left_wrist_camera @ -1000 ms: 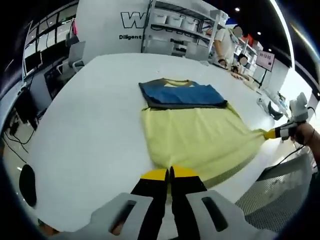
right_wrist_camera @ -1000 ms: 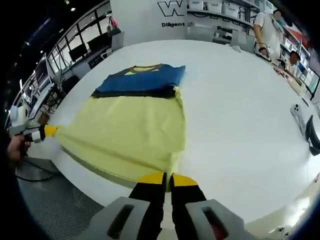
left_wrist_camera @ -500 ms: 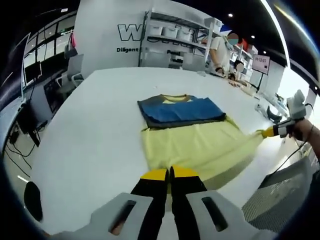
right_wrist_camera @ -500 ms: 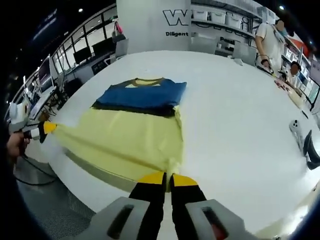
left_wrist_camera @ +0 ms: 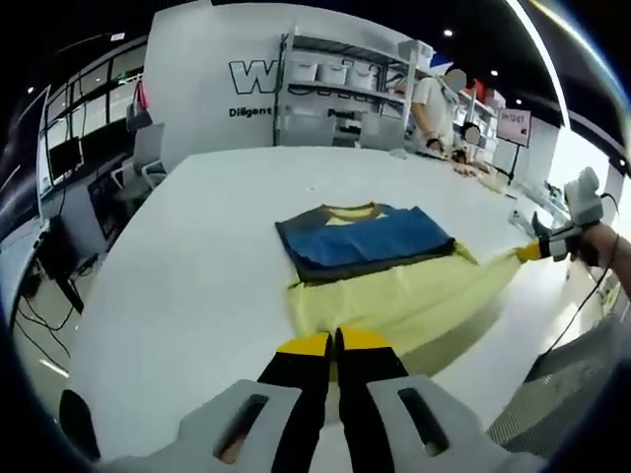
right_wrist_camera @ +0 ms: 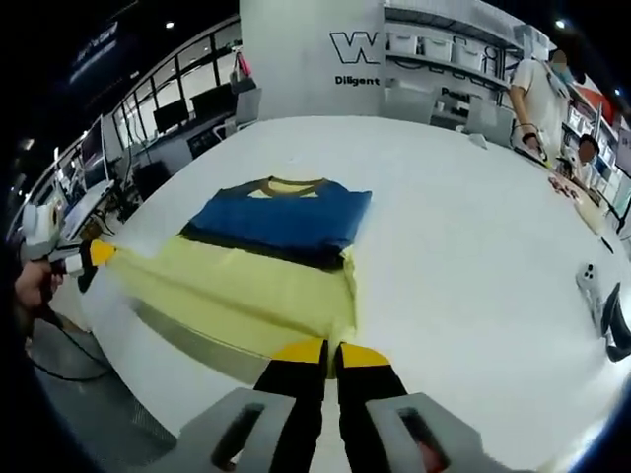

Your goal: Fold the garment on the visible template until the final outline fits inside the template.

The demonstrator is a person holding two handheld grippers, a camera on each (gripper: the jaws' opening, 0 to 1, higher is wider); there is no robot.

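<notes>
left gripper [left_wrist_camera: 335, 341] and right gripper [right_wrist_camera: 330, 353]: jaws clenched on the shirt [left_wrist_camera: 394, 291] hem corners, yellow half lifted off the table [left_wrist_camera: 187, 256]. blue half lies flat at 12. likely mid fold; next, carry hem fwd over the blue, w/ even tension.

- The left gripper [left_wrist_camera: 334, 342] has its two yellow-tipped jaws pressed together on the near hem of the garment [left_wrist_camera: 394, 296].
- The right gripper [right_wrist_camera: 329, 353] has its jaws closed too, on the other corner of the same hem.
- In each view the other gripper is at the side edge, held in the person's hand [left_wrist_camera: 589, 241].
</notes>
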